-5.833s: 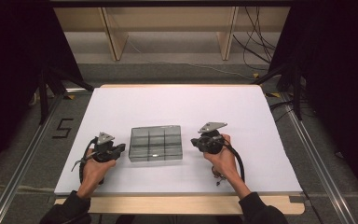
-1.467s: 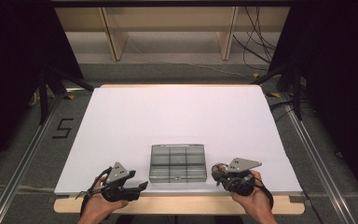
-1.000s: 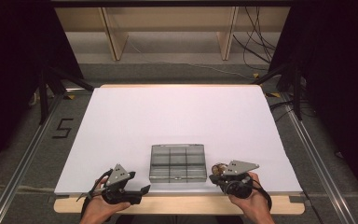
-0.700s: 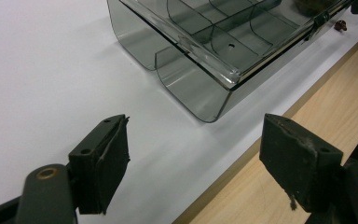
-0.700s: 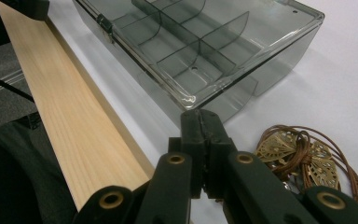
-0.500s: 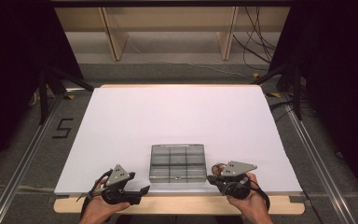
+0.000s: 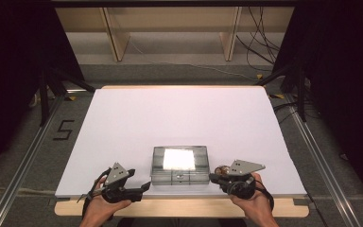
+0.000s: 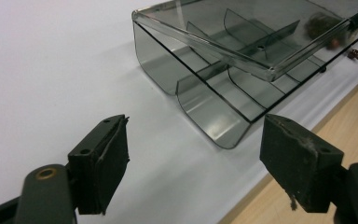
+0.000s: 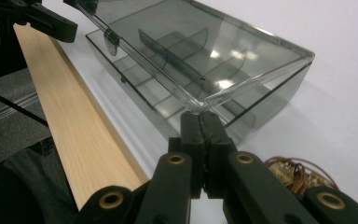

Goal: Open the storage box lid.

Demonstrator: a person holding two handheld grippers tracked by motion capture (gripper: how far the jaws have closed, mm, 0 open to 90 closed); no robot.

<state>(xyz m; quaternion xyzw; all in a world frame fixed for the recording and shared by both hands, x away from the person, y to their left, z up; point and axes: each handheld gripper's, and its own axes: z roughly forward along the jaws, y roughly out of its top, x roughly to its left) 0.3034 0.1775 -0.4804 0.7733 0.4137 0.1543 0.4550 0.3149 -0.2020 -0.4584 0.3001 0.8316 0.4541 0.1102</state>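
Note:
A smoky clear plastic compartment box (image 7: 179,164) lies near the table's front edge, with several dividers inside. Its lid (image 9: 191,60) stands slightly ajar above the base. My right gripper (image 7: 212,177) is shut at the box's right side. In the right gripper view its pressed-together tips (image 9: 200,123) sit just under the lid's near corner, with nothing between them. My left gripper (image 7: 139,179) is left of the box and open. In the left gripper view its gap (image 8: 193,158) faces the box's rounded end (image 8: 223,74), a short way off.
A small brown part with copper wire (image 9: 298,175) lies on the white table (image 7: 179,113) beside my right gripper. The bare wooden front edge (image 7: 179,208) runs close below both hands. My left gripper's black jaw (image 9: 42,16) shows beyond the box in the right gripper view.
A bright glare now lies on the box's lid, which was dull before, so the lid has tilted. Both hands have stayed in place.

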